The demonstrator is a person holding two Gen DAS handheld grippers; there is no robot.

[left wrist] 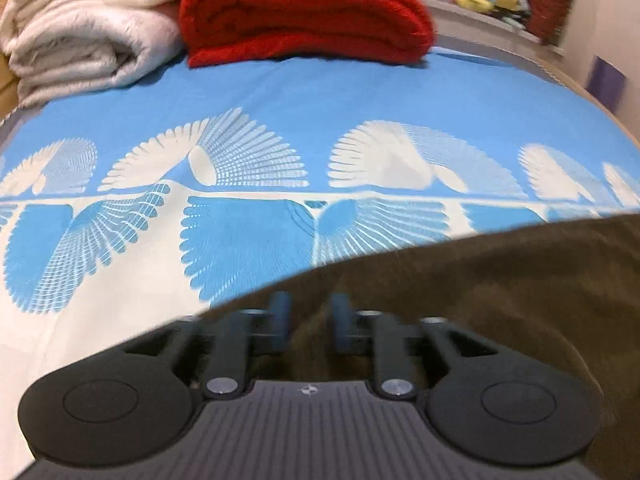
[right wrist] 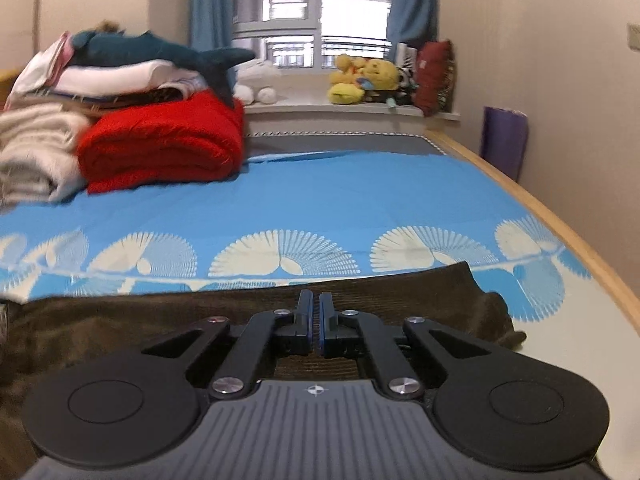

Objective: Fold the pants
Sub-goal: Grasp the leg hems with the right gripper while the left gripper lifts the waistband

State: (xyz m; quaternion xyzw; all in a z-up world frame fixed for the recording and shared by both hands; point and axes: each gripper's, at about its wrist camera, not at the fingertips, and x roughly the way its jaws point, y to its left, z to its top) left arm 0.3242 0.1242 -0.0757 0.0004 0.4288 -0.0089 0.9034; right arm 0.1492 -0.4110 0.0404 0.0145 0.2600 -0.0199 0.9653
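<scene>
Dark brown corduroy pants lie flat on the blue and white bedsheet. My left gripper hovers over the pants' left edge with its jaws partly open and nothing between them. In the right wrist view the pants stretch across the near bed, with their right end bunched. My right gripper is over the pants near their far edge. Its jaws are nearly together, and I see no cloth pinched between them.
A folded red blanket and a cream blanket lie at the far side of the bed. A stack of clothes with a plush shark sits behind them. Plush toys line the window sill. The wooden bed rail runs along the right.
</scene>
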